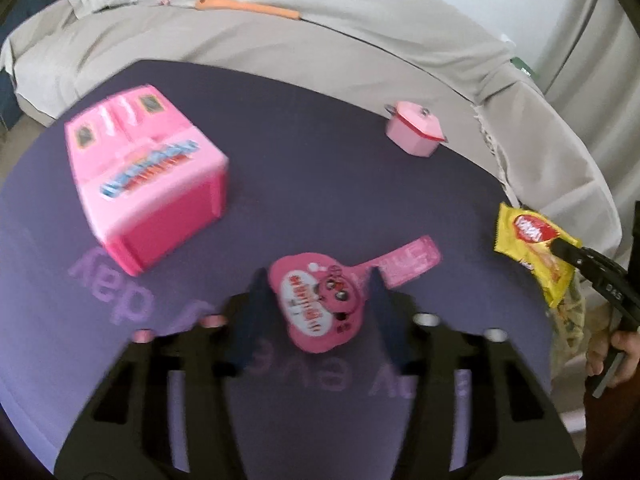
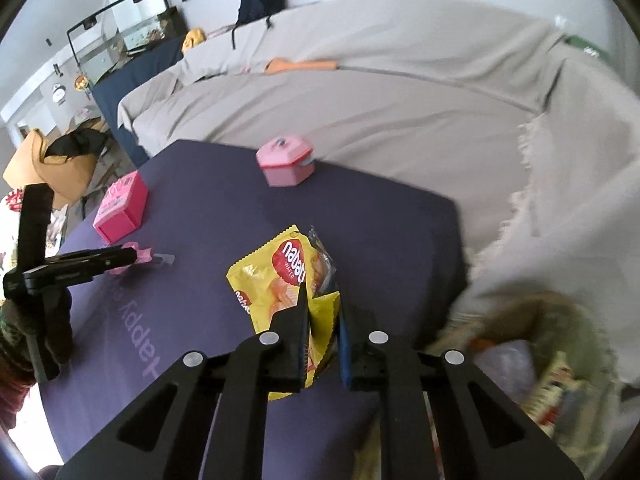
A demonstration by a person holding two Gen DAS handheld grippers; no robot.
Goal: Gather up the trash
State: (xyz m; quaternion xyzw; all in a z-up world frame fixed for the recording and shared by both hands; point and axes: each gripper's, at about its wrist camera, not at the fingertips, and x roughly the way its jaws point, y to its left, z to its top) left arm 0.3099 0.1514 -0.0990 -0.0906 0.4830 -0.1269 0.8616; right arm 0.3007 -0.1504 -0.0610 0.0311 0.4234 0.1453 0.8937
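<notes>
A pink snack wrapper (image 1: 316, 304) lies flat on the purple table (image 1: 304, 184). My left gripper (image 1: 318, 300) stands over it, jaws apart, one finger at each side of the wrapper; the picture is blurred and the wrapper looks uncrumpled. In the right wrist view this gripper (image 2: 134, 256) shows at the left with the pink wrapper (image 2: 144, 255) at its tip. My right gripper (image 2: 322, 320) is shut on a yellow wafer wrapper (image 2: 276, 280), lifted over the table's right side. The left wrist view shows the yellow wrapper (image 1: 524, 236) pinched in the right gripper (image 1: 560, 246).
A pink toy stove (image 1: 148, 176) stands at the table's left and a pink toy pot (image 1: 416, 134) at its far edge. A beige-covered sofa (image 2: 400, 80) runs behind the table. A blurred container with printed packets (image 2: 540, 352) sits low at the right.
</notes>
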